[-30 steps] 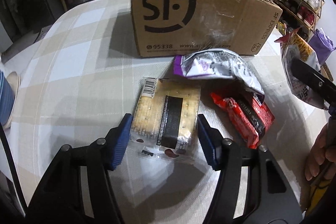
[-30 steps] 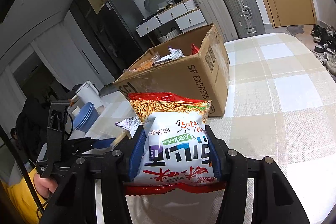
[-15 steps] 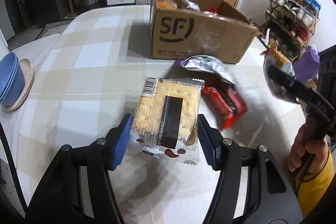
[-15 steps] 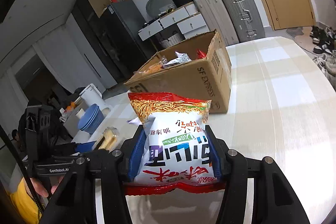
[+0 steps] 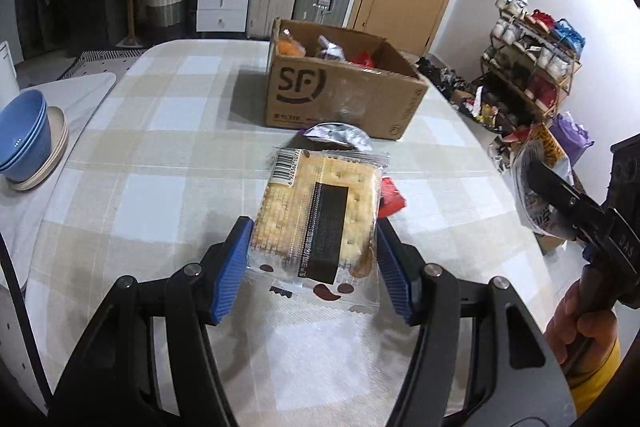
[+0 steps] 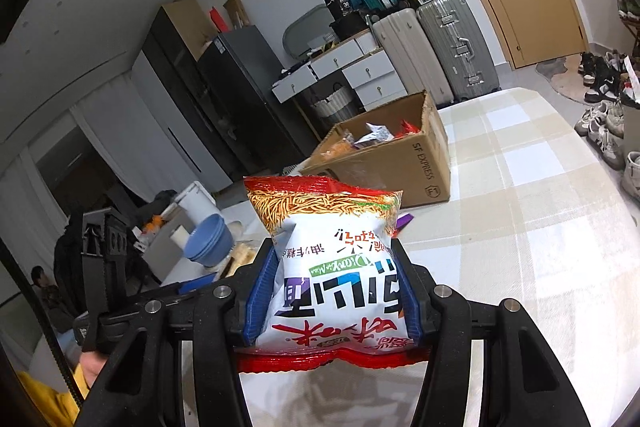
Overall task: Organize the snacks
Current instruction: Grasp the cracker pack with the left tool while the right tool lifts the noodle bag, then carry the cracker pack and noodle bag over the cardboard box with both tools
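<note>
The cardboard box stands open on the checked bench, printed "SF" on one side and "SF EXPRESS" on another. Inside lie several snack packs: one orange, one silvery-purple, one red; whether there are more beneath them cannot be told.

On the bench just in front of the box lie two loose packs, a silver-and-purple pouch and a red packet, the latter mostly hidden behind the held crackers. At the far left edge stands a stack of blue bowls, seemingly two, on a beige plate.

The left tool clamps one cracker pack between its blue pads, lifted above the bench: clear wrapper, pale square crackers, a black band down the middle, a barcode at the top corner.

The right tool grips one noodle-snack bag by its sides, held in the air off the bench's right side. The bag is upside down, white with a red sealed edge, blue and red lettering, and a picture of golden fried noodles.
</note>
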Motion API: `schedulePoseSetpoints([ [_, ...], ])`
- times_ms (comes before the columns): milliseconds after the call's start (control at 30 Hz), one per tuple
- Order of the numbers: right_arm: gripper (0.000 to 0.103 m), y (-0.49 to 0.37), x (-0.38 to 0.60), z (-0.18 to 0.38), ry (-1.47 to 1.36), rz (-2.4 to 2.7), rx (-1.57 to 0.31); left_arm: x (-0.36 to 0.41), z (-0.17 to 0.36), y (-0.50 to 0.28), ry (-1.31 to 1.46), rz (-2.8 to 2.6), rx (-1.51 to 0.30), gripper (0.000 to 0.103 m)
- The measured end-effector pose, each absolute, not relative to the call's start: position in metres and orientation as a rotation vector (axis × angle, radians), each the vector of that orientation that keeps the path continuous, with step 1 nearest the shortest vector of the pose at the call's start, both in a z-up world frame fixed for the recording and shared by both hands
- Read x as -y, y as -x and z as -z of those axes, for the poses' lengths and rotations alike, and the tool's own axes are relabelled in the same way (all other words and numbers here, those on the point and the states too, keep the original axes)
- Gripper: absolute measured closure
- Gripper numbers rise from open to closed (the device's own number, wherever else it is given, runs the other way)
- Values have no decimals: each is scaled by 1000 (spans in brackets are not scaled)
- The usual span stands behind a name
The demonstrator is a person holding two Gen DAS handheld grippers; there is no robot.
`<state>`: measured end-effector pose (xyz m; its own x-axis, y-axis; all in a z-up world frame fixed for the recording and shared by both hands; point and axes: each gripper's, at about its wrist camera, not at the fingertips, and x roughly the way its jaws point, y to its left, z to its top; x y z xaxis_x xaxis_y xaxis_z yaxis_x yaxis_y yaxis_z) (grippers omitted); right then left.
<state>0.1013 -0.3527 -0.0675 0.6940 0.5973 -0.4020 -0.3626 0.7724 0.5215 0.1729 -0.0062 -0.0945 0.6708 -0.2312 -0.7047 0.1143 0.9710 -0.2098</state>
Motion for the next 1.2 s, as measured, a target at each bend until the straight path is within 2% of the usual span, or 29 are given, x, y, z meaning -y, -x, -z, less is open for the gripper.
schedulePoseSetpoints([
  [500, 49, -81, 330, 65, -400, -580, -632, 13, 82, -133, 165, 242, -795, 45],
  [1200, 49, -98, 329, 63, -389, -585, -641, 14, 89, -152, 157, 238, -814, 45],
])
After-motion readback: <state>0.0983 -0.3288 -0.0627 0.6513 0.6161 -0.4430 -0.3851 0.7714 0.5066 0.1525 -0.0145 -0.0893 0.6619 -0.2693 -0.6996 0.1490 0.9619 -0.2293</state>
